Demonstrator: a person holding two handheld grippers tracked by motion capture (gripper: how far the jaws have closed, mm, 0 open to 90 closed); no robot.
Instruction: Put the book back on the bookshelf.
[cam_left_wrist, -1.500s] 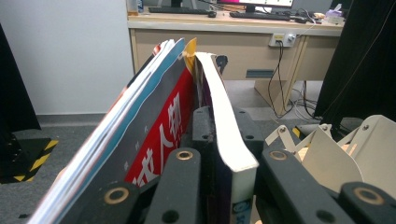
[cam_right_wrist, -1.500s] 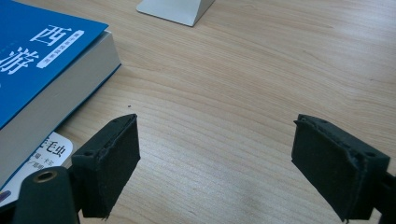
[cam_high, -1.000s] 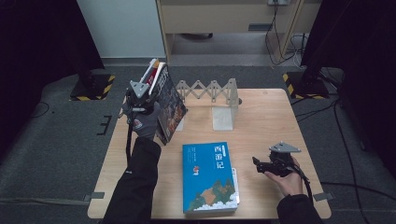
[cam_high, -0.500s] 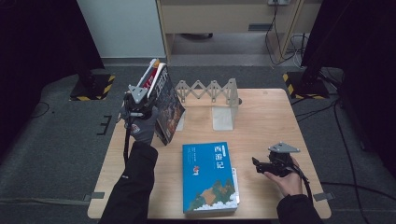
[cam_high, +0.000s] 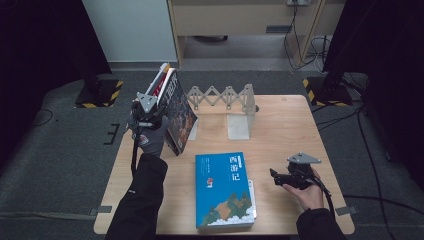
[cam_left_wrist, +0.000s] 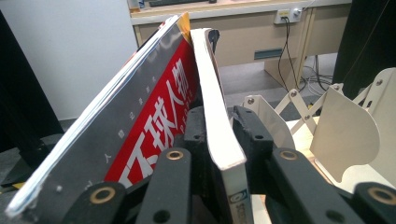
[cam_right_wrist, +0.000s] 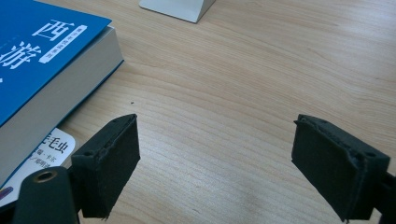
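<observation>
A: Left gripper (cam_high: 159, 112): jaws easing open, thin book (cam_left_wrist: 219, 135) between them, leaning at the rack's (cam_high: 222, 97) left end. Right gripper (cam_right_wrist: 215, 163) wide, empty.

B: I judge it light, floppy; I'd pinch near the spine.

gripper (cam_right_wrist: 217, 163): jaws wide apart, nothing between, low over table (cam_right_wrist: 261, 79) | blue book (cam_right_wrist: 44, 51): flat at left, beside left jaw | thin booklet (cam_right_wrist: 49, 154): under the book, corner showing | white stand (cam_right_wrist: 177, 8): top edge
</observation>
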